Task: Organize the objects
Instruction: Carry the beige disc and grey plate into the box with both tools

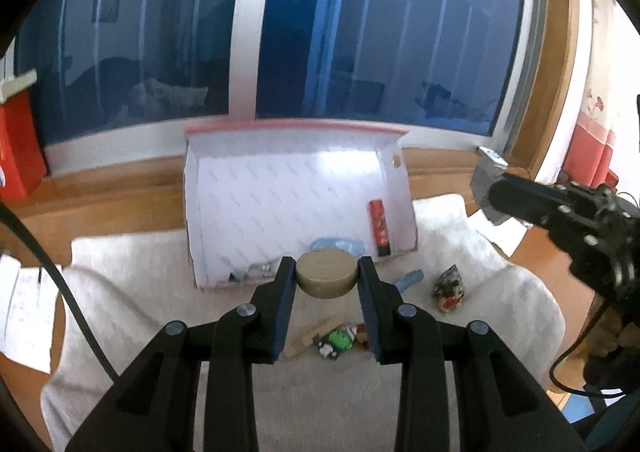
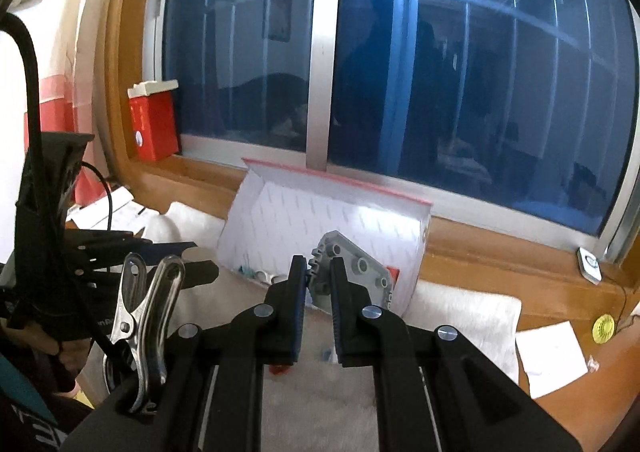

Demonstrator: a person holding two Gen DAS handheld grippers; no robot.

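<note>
A tan round puck (image 1: 327, 273) is clamped level, lifted before the open white box (image 1: 280, 188). A grey studded plate (image 2: 352, 272), seemingly plastic, is pinched upright on edge.

The left gripper (image 1: 326, 276) is black plastic; its two fingers are long and flat, with dark blue ribbed pads (image 1: 285, 316) on the inside; round silver screws (image 1: 246, 309) sit on the joints; a black cable (image 1: 72, 292) curves past on one side. The right gripper (image 2: 318, 276) looks the same; black arms, blue ribbed pads (image 2: 298, 316), round silver screws (image 2: 372, 312); a shiny metal clip (image 2: 144, 316) is stuck on its body; a thick black cable (image 2: 30, 64) hangs near it.
</note>
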